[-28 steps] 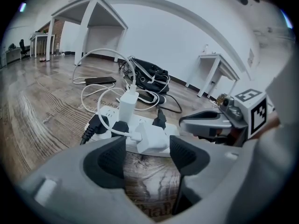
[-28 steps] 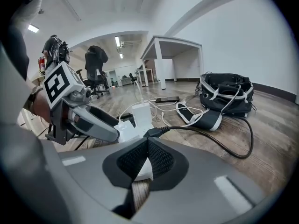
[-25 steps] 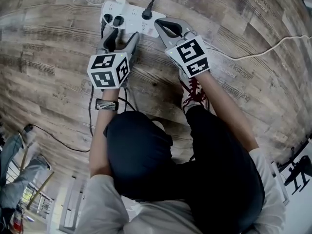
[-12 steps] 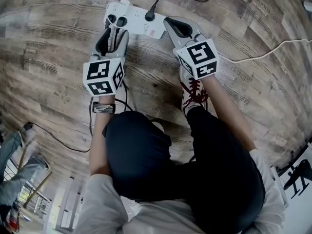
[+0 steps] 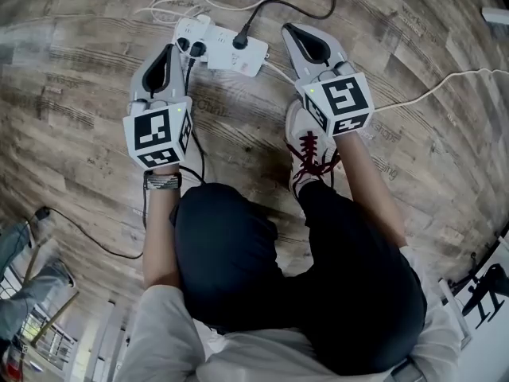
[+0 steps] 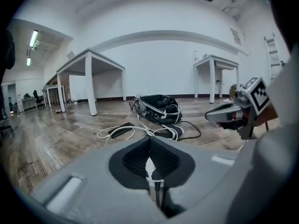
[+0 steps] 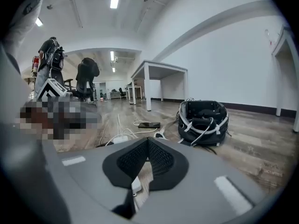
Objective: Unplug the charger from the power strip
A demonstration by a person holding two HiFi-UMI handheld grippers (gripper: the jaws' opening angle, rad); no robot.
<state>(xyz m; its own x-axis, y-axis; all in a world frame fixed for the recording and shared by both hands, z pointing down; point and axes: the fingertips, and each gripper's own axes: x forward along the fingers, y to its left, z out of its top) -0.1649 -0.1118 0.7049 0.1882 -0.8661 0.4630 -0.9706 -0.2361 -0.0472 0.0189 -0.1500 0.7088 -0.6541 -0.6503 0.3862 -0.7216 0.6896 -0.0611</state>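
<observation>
Currently, left gripper (image 5: 169, 48) jaws have just closed empty, right gripper (image 5: 291, 29) jaws stand shut empty, power strip (image 5: 236, 56) at 12 o'clock, charger (image 5: 196, 49) plugged in.

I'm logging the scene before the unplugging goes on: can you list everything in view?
power strip: one, white, floor ahead of the person
plugs: three, black, in the power strip
cables: several, white and black, floor
phone: one, dark, beyond the strip
backpack: one, black, further off
tables: at least two, white, background
floor: one, brown wood, underfoot
shoe: one, white with red laces, person's right side
left gripper: one, grey, left of plugs, jaws just closed, empty
right gripper: one, grey, right of strip, jaws together, empty
</observation>
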